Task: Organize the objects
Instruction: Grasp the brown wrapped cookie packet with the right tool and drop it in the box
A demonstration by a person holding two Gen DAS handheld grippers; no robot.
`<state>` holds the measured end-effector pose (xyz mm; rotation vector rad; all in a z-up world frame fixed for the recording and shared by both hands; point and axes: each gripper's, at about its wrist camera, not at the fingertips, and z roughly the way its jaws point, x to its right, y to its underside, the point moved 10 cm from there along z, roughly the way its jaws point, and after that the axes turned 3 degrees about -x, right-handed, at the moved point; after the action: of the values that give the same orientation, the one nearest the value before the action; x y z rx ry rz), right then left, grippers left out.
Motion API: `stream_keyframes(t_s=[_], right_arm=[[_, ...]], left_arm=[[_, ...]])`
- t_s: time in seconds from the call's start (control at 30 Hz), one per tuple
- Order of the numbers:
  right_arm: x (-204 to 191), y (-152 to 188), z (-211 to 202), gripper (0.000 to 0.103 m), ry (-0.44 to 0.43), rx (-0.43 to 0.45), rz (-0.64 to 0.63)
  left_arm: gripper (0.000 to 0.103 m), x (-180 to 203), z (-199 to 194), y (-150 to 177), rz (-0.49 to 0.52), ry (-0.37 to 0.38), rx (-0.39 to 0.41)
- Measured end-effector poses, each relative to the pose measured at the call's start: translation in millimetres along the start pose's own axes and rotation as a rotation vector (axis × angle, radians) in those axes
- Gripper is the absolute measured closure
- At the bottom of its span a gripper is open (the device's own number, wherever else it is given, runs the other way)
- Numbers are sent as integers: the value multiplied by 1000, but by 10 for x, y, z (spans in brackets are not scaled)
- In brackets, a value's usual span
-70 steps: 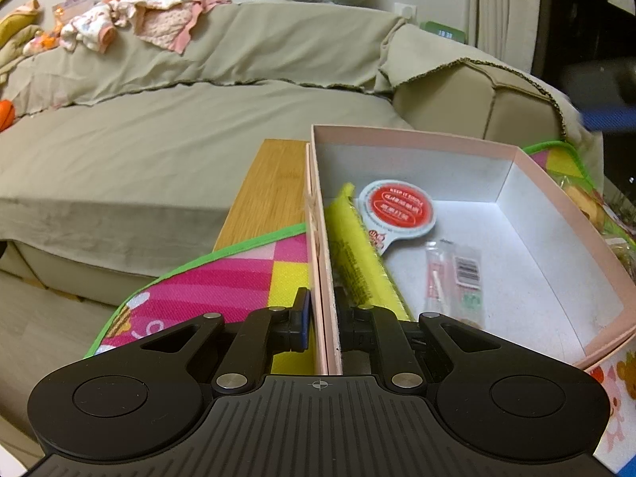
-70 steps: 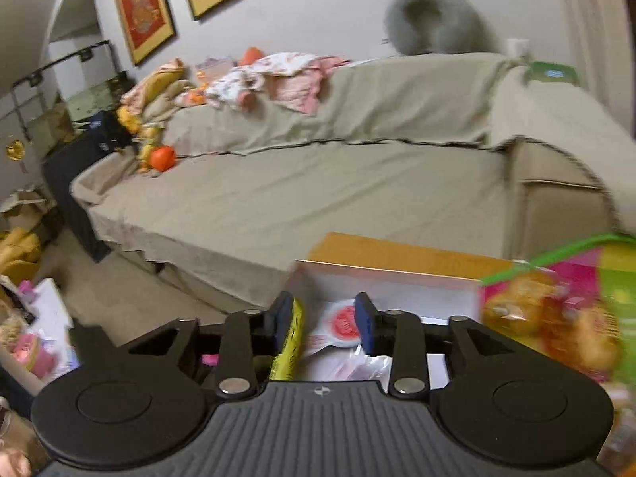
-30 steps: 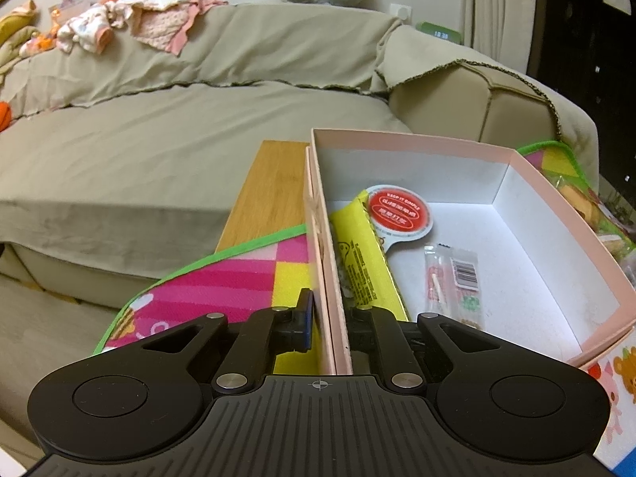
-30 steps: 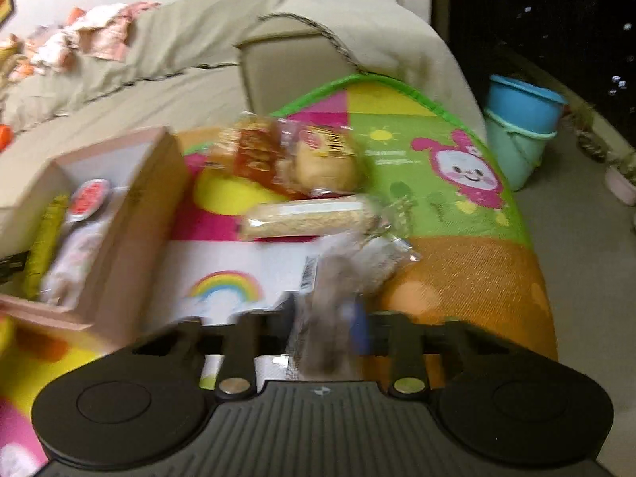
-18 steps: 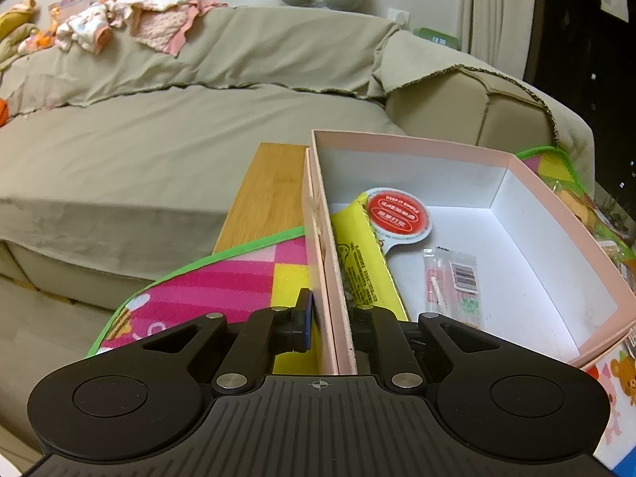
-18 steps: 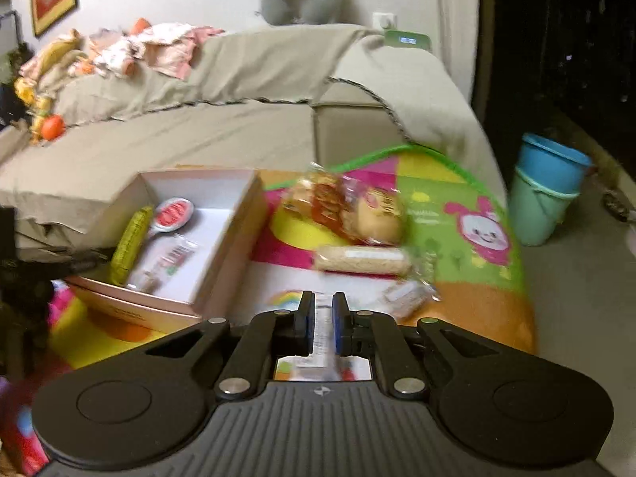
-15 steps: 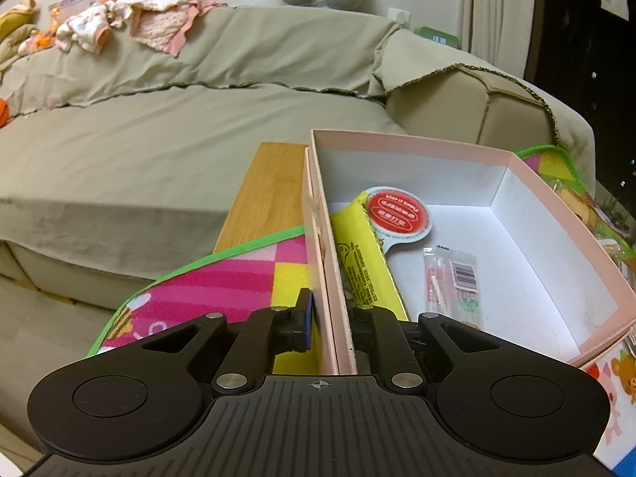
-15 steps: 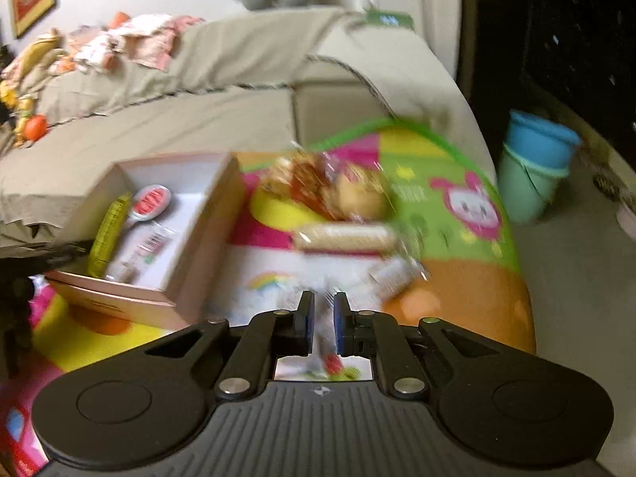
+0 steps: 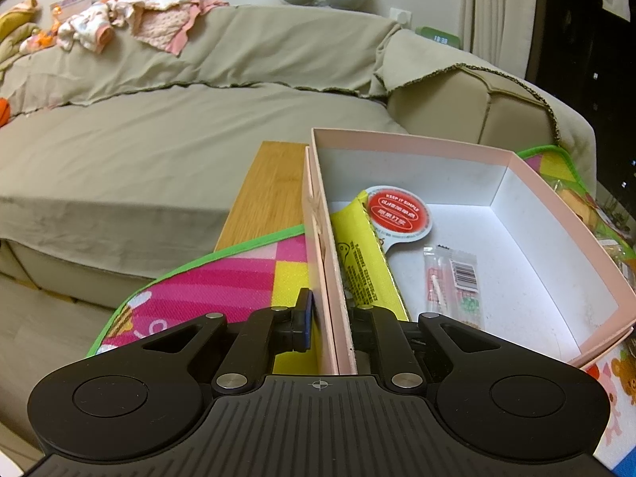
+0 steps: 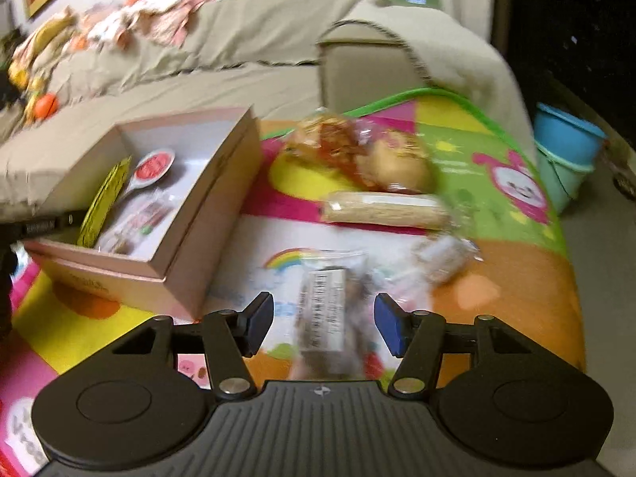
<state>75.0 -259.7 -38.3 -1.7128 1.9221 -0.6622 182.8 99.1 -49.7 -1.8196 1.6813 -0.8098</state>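
Observation:
My left gripper is shut on the left wall of the pink box, one finger outside and one inside. The box holds a yellow packet, a red-topped round packet and a small clear sachet. In the right wrist view the box sits at the left on the colourful mat. My right gripper is open over a blurred clear packet with a barcode label, which lies between its fingers. A bread bag, a long biscuit pack and a small wrapped snack lie on the mat.
A beige sofa stands behind the table, with clothes on its back. The bamboo table edge shows left of the box. Blue buckets stand on the floor at the right.
My right gripper has opened and swung back over the mat toward the barcode packet, which now lies between its fingers. My left gripper still holds the box wall, unmoved.

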Motion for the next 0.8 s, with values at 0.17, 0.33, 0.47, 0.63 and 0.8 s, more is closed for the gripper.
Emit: stream_keyframes(t_s=[0.17,0.33,0.47,0.63,0.8], right_arm=[[-47,52,153,67,49,-34,-37],[-112,54,-157,70,-14,-25,-35],[-192,-100,-612,70,-92,32,-10],[-360,-497,-1225,70,-173,161,-7],[-606,-939,-1620,69,-232,301,-35]], left_arm=[[91,-3,-6,10,1,0,-2],[91,-3,-6,10,-1,0,-3],[91,-4,-7,12,-2,0,-3],[91,7,-8,3,-6,4,-4],[91,5,-9,3,-5,4,-4]])
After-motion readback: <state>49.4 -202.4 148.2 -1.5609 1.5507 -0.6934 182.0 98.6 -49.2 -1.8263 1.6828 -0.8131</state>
